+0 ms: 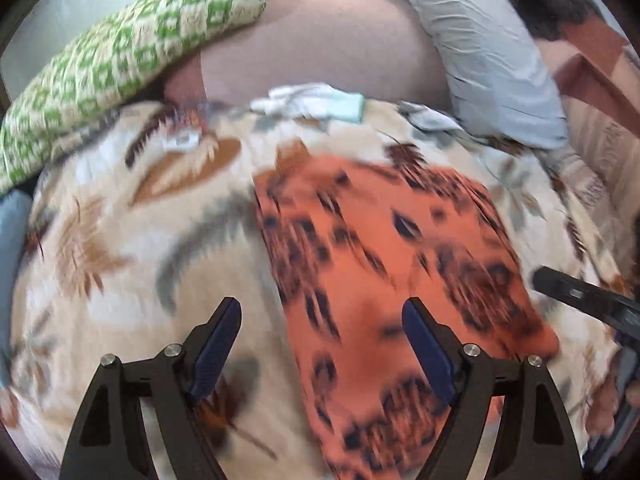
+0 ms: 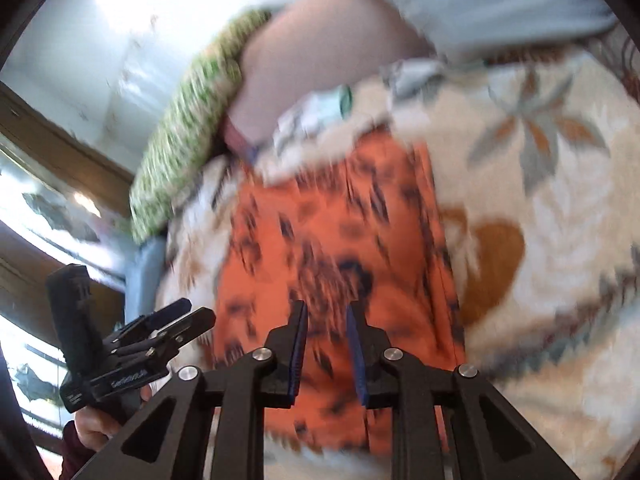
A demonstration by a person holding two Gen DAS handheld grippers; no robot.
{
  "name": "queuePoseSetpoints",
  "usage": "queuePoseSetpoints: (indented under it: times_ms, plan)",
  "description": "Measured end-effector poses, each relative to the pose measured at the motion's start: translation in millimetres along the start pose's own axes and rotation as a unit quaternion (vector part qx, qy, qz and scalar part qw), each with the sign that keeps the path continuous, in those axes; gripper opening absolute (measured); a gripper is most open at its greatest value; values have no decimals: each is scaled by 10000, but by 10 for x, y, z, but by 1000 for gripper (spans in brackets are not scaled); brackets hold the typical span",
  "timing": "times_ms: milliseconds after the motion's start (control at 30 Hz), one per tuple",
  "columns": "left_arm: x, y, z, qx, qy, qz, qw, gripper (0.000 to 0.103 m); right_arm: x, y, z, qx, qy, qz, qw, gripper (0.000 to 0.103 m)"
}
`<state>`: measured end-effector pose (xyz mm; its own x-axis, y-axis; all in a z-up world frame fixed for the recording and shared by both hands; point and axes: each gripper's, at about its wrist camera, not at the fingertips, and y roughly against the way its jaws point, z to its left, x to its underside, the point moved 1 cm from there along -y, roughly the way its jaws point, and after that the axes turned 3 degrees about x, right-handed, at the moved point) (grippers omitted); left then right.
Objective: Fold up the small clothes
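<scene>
An orange garment with dark spots lies flat on a flowered blanket; it also shows in the right wrist view. My left gripper is open and empty, above the garment's left edge. My right gripper hovers over the garment's near part with its jaws a narrow gap apart and nothing between them. The right gripper shows at the right edge of the left wrist view. The left gripper shows at the lower left of the right wrist view. Both views are blurred.
A green and white patterned cushion lies at the back left. A grey pillow lies at the back right. Small pale clothes sit at the blanket's far edge, against a beige sofa back.
</scene>
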<state>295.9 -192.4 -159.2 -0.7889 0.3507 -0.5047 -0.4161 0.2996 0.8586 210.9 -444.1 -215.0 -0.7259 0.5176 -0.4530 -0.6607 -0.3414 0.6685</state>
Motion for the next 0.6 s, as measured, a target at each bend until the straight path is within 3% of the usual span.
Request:
queuePoseSetpoints:
  times_ms: [233, 333, 467, 600]
  plan:
    - [-402, -695, 68, -305, 77, 423, 9986, 83, -210, -427, -58, 13, 156, -133, 9998, 23]
    - [-390, -940, 70, -262, -2, 686, 9973, 84, -350, -804, -250, -51, -221, 484, 9986, 24]
    - [-470, -1121, 136, -190, 137, 840, 9962, 90, -461, -968, -335, -218, -287, 602, 9975, 23]
    - [-499, -1074, 184, -121, 368, 822, 9959, 91, -436, -868, -404, -432, -595, 586, 9956, 23]
